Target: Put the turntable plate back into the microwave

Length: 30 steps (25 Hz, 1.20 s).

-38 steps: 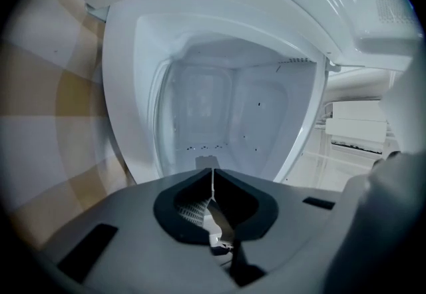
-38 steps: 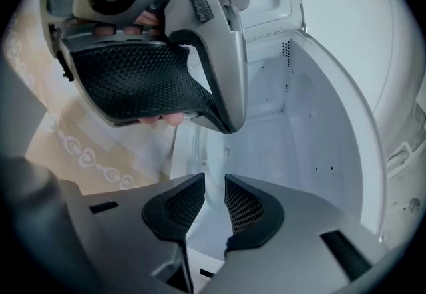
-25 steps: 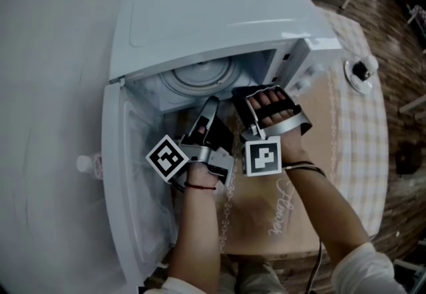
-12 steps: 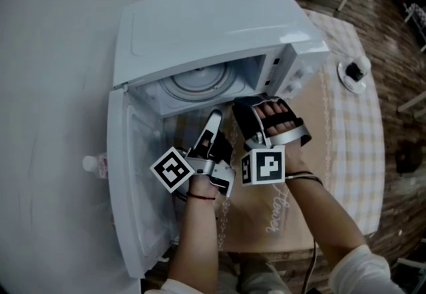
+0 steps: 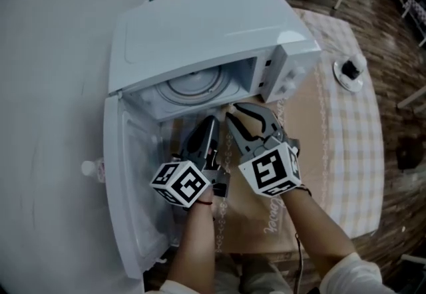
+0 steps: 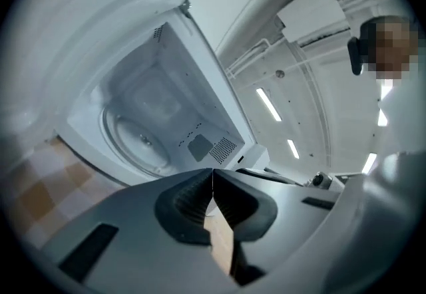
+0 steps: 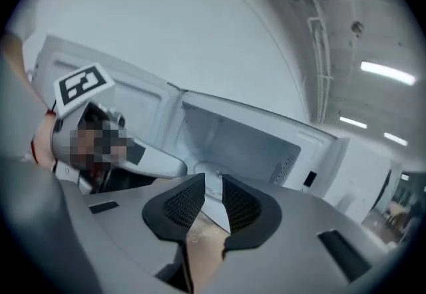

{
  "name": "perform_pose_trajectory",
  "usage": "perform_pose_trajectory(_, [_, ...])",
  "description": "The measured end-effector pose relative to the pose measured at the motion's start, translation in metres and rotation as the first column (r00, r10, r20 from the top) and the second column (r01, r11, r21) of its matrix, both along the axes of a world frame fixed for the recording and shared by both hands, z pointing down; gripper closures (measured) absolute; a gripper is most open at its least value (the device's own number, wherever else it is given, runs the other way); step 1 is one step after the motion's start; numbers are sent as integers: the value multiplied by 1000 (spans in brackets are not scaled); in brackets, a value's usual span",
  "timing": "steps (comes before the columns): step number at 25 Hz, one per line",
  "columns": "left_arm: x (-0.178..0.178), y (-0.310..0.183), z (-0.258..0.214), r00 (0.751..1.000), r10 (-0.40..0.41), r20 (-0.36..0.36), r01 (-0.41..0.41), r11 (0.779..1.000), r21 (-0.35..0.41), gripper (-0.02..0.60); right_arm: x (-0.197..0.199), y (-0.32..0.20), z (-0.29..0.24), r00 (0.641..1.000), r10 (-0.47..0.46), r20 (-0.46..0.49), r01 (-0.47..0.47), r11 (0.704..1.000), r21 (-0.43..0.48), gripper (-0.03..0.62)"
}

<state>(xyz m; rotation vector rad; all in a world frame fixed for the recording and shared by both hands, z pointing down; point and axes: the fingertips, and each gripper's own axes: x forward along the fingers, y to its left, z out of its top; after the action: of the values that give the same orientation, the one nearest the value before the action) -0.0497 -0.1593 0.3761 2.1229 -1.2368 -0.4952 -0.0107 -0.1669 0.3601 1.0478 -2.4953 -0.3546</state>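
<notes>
Checked cloth [image 5: 353, 153] and a brown mat [image 5: 266, 219] cover the bench on which the white microwave [image 5: 200, 20] stands. Just near of its opening, the left hand-held gripper [image 6: 212, 176] has its jaws pressed together with nothing between them. Beside it on the right, the right hand-held gripper [image 7: 213, 183] has its jaws narrowly apart and also empty. Since a second ago both have rolled over: their marker cubes now tilt outward, and the fingers of the right hand, plain before, have turned out of sight. Both have also come slightly nearer. Beyond the jaws, the turntable plate [image 5: 196, 80] lies flat on the cavity floor, as before. The door [image 5: 130, 173] is swung fully open at the left.
</notes>
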Motion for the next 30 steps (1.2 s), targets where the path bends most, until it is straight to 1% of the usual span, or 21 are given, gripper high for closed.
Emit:
perform_pose_trajectory(1, [0, 0, -2, 999, -6, 39, 5, 1000, 21, 577, 1, 1, -2, 997, 0, 78, 2, 999, -35, 494])
perform_pose_trajectory(3, [2, 0, -5, 995, -11, 102, 5, 998, 58, 577, 4, 3, -6, 978, 5, 211, 14, 996, -91, 494])
perform_pose_trajectory(5, [7, 1, -7, 989, -1, 151, -11, 997, 77, 577, 8, 3, -9, 951, 14, 308, 30, 990, -136, 494])
perform_pose_trajectory(7, [12, 2, -9, 983, 8, 182, -24, 996, 86, 577, 11, 4, -9, 934, 24, 357, 39, 985, -169, 494])
perform_pose_trajectory(11, [18, 5, -16, 975, 19, 221, -47, 991, 122, 577, 14, 6, -13, 901, 38, 432, 56, 978, -203, 494])
perform_pose_trajectory(15, [25, 12, -26, 963, 26, 268, -72, 984, 163, 577, 16, 14, -23, 879, 30, 476, 78, 976, -204, 494])
perform_pose_trajectory(19, [28, 17, -37, 954, 20, 301, -79, 979, 187, 577, 15, 21, -32, 871, 11, 492, 93, 978, -186, 494])
perform_pose_trajectory(22, [36, 23, -44, 949, 29, 313, -98, 974, 206, 577, 18, 25, -43, 859, 12, 512, 91, 980, -176, 494])
perform_pose_trajectory(26, [44, 33, -59, 940, 42, 338, -120, 970, 213, 577, 23, 32, -61, 843, 15, 538, 90, 982, -168, 494])
perform_pose_trajectory(30, [49, 41, -69, 940, 45, 340, -127, 967, 223, 577, 30, 39, -74, 833, 22, 552, 88, 981, -171, 494])
